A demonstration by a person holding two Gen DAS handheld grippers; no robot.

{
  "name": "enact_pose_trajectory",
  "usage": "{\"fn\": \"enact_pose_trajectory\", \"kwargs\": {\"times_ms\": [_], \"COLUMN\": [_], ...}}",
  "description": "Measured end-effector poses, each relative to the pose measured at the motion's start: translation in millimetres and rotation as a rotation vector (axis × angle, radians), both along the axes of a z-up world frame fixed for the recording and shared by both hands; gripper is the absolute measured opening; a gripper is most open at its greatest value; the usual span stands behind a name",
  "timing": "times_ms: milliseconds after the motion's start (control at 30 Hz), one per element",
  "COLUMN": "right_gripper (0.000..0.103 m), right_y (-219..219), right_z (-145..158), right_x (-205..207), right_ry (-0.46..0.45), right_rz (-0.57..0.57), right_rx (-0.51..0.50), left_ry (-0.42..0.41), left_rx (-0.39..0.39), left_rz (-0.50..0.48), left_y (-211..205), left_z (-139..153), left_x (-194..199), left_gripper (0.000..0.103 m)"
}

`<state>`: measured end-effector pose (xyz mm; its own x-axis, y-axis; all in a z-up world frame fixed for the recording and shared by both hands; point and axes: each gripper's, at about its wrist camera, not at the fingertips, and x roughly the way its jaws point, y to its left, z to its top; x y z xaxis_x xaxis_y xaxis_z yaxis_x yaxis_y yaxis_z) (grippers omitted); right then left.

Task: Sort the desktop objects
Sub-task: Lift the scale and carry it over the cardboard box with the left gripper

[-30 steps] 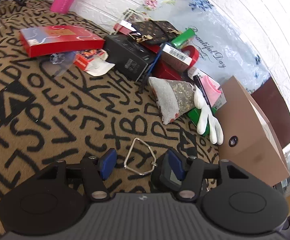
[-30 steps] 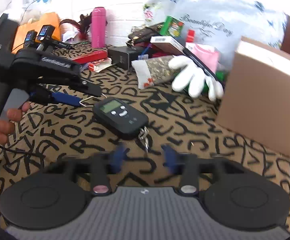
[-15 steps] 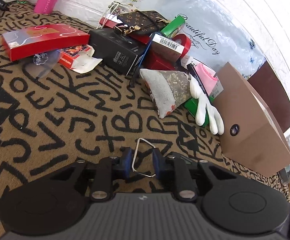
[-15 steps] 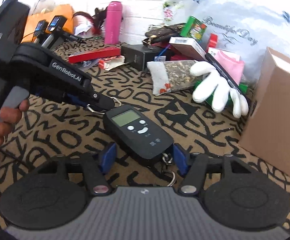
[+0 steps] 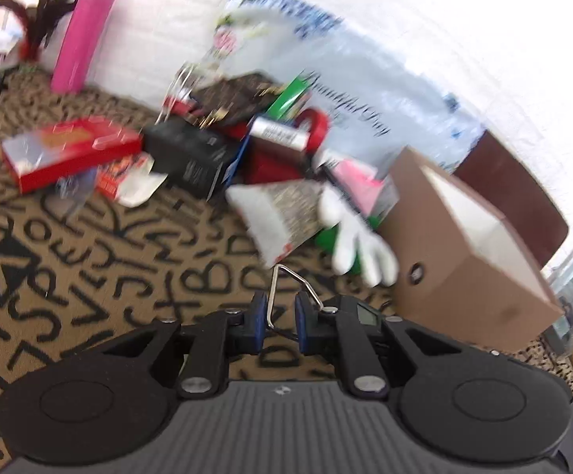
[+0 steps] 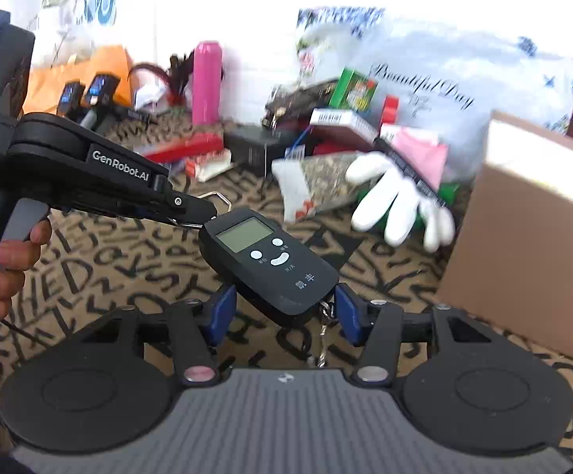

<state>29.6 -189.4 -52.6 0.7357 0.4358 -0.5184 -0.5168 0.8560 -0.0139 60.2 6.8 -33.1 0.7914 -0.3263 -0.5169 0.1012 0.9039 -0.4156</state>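
Observation:
A black hand-held digital scale [image 6: 262, 252] with a grey display hangs tilted above the letter-print cloth [image 6: 100, 276]. Its bent wire handle [image 5: 286, 280] is pinched between the blue pads of my left gripper [image 5: 280, 308], which is shut on it. In the right wrist view, that left gripper [image 6: 203, 209] reaches in from the left, with a person's hand [image 6: 6, 260] on its trigger. My right gripper [image 6: 284, 308] has the scale's lower end between its blue pads. Its jaws are closing, and I see no firm press of the pads on the body. A small chain hangs under the scale.
A brown cardboard box [image 6: 531, 237] stands close on the right. Behind the scale lie a white glove [image 6: 397, 205], a grey pouch [image 6: 318, 185], a black box [image 6: 254, 146], a red box [image 5: 69, 150] and a pink bottle [image 6: 206, 83] against the wall.
The left gripper went from open around the wire handle to shut on it and rose, lifting the scale off the cloth. The right gripper came up around the scale's lower end.

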Motion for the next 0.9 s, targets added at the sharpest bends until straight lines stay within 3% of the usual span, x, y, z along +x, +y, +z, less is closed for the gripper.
{"fn": "enact_pose_trajectory", "kwargs": {"times_ms": [267, 567, 767, 900], "right_gripper": [0.052, 0.052, 0.052, 0.052], "right_y": [-27.8, -85.1, -130.6, -159.5], "right_z": [46.4, 103.2, 124.2, 122.1], "right_x": [-12.4, -11.8, 11.7, 33.6], "right_ry": [-0.1, -0.239, -0.263, -0.245], "right_rz": [-0.035, -0.125, -0.201, -0.251], "right_rx": [0.037, 0.056, 0.063, 0.067], "left_ry": [-0.148, -0.288, -0.32, -0.295], "left_rx": [-0.008, -0.04, -0.051, -0.056], "left_rz": [-0.052, -0.158, -0.235, -0.269], "left_y": [-31.1, -94.1, -143.4, -172.9], "left_z": [52.7, 109.6, 125.0, 121.7], "left_x": [-8.3, 13.6, 45.5, 72.2], "left_gripper": [0.014, 0.014, 0.014, 0.013]}}
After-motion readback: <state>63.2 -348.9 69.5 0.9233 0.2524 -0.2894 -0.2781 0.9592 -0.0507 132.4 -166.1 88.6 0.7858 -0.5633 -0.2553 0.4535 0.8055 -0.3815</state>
